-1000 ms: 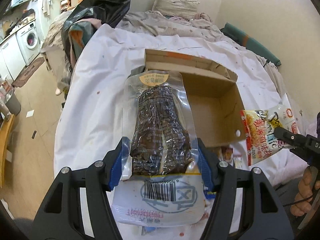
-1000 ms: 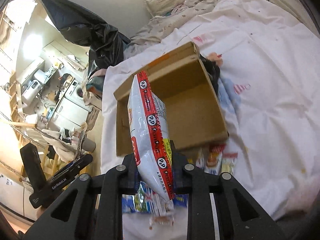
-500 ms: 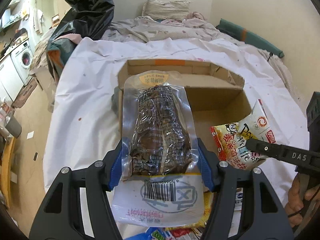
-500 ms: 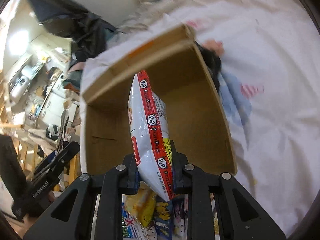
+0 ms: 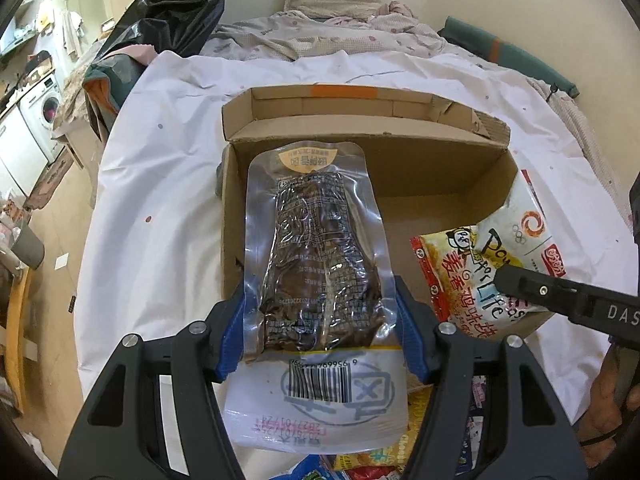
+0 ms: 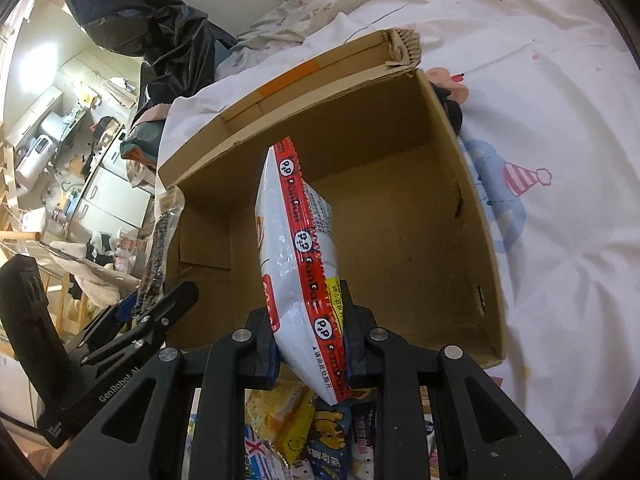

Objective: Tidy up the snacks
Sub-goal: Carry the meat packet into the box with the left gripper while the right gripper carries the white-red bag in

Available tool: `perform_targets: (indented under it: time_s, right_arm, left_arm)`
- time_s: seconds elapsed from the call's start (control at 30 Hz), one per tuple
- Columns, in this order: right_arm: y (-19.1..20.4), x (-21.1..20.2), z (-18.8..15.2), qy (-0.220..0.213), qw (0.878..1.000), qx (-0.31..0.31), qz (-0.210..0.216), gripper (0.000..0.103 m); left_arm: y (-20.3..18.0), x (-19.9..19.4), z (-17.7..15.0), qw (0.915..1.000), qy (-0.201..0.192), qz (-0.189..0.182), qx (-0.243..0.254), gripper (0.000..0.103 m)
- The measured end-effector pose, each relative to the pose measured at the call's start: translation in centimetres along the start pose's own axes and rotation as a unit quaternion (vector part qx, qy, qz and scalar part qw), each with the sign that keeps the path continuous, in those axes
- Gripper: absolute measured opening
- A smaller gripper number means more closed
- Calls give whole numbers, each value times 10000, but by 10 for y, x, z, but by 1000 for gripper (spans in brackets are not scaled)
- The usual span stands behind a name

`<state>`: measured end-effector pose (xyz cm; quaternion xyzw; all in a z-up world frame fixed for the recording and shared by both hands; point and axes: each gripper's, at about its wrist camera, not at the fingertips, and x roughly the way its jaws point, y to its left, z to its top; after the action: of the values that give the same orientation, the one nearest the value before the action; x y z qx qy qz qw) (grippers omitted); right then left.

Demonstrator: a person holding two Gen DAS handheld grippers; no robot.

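Observation:
My left gripper (image 5: 320, 320) is shut on a clear vacuum pouch of dark food (image 5: 316, 248) and holds it flat over the left side of an open cardboard box (image 5: 440, 184). My right gripper (image 6: 308, 332) is shut on a white and red snack bag (image 6: 296, 248), held edge-up over the near wall of the same box (image 6: 400, 220). The box floor looks bare. The snack bag (image 5: 488, 256) and the right gripper's finger (image 5: 560, 300) show at the right of the left wrist view. The left gripper (image 6: 160, 304) with its pouch (image 6: 160, 248) shows at the left of the right wrist view.
The box sits on a bed covered by a white sheet (image 5: 168, 184). A pile of loose snack packets (image 6: 304, 432) lies just in front of the box. A black plastic bag (image 5: 168, 4) and bedding (image 5: 320, 32) lie at the far end. A laundry area (image 5: 36, 112) is off to the left.
Both grippers have moved forward over the box with their packets. The snack bag now hangs over the box's near right side; the pouch lies further over its left side.

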<state>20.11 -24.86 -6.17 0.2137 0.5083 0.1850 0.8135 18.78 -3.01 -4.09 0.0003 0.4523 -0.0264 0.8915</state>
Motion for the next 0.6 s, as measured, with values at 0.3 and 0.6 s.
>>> perform_targets:
  time_s: [0.3,0.6]
  right_arm:
    - [9,14,2,167,9998,-59,-23,27]
    - [9,-6,4,-414,9979,-153,-476,89]
  left_arm:
    - [0,6,-2,9999,106,-101,-54,63]
    - [-3,-5,-2,10000,-92,-16,-9,94]
